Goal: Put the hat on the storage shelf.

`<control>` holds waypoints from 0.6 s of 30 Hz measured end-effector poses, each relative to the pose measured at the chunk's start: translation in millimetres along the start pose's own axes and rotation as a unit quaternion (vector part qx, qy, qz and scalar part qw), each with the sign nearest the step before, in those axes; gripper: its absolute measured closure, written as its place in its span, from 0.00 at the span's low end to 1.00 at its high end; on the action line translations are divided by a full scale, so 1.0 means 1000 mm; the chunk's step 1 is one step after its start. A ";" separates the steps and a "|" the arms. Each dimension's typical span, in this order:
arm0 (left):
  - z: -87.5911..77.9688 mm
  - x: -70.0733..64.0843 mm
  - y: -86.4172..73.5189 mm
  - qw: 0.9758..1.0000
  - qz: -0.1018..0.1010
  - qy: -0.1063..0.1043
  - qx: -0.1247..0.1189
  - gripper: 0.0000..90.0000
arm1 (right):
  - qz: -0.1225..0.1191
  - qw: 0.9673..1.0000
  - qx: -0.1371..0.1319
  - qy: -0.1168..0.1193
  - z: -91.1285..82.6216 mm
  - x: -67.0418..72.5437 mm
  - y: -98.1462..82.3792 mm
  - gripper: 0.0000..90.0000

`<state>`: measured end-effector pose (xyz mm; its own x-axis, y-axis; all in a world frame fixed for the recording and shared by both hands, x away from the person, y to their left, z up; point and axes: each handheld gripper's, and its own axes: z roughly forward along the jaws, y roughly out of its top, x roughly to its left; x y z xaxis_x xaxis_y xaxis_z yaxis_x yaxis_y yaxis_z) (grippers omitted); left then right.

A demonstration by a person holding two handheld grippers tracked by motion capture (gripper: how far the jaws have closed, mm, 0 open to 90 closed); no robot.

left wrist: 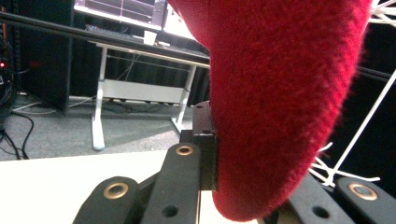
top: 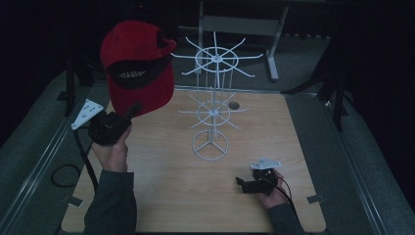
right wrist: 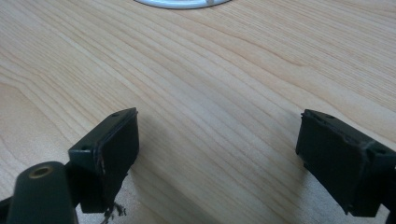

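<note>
Above table: left hand-held gripper [top: 131, 111] clamps red cap [top: 139, 63]; right hand-held gripper [top: 241, 183] agape

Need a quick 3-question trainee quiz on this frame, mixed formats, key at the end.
1. True or false: the left gripper is shut on the red cap and holds it up off the table.
2. The right gripper is: A) clamped on the white wire rack, B) open, low over bare wood, C) holding the cap's brim.
3. Fill in: the rack's round base stands on the ____.

Key: 1 true; 2 B; 3 table.
</note>
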<state>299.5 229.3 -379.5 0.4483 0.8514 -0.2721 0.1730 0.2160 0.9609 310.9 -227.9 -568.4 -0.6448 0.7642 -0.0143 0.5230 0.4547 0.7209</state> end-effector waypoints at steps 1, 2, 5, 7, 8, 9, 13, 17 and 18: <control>0.000 -0.001 0.001 1.000 0.000 0.000 -0.001 0.95 | 0.000 1.000 0.000 0.000 0.000 0.000 0.000 0.15; -0.001 -0.001 0.001 1.000 0.001 -0.001 -0.001 0.95 | 0.000 1.000 0.000 0.000 0.000 0.000 0.000 0.15; -0.002 -0.003 0.003 1.000 0.005 -0.003 -0.002 0.95 | 0.000 1.000 0.000 0.000 0.000 0.000 0.000 0.15; -0.003 -0.004 0.004 1.000 0.006 -0.004 -0.004 0.95 | 0.000 1.000 0.000 0.000 0.000 0.000 0.000 0.15; -0.004 -0.005 0.004 1.000 0.005 -0.005 -0.006 0.95 | 0.000 1.000 0.000 0.000 0.000 0.000 0.000 0.15; -0.005 -0.005 0.004 1.000 0.007 -0.006 -0.006 0.95 | 0.000 1.000 0.000 0.000 0.000 0.000 0.000 0.15; -0.008 -0.008 0.005 1.000 0.008 -0.009 -0.008 0.95 | 0.000 1.000 0.000 0.000 0.000 0.000 0.000 0.15; -0.010 -0.010 0.007 1.000 0.010 -0.013 -0.013 0.95 | 0.000 1.000 0.000 0.000 0.000 0.000 0.000 0.15; -0.011 -0.011 0.007 1.000 0.011 -0.014 -0.013 0.95 | 0.000 1.000 0.000 0.000 0.000 0.000 0.000 0.15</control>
<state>286.6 227.0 -369.2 0.4754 0.8428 -0.2524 0.1401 0.2107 0.9675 310.9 -227.9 -568.4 -0.6449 0.7642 -0.0143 0.5229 0.4548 0.7209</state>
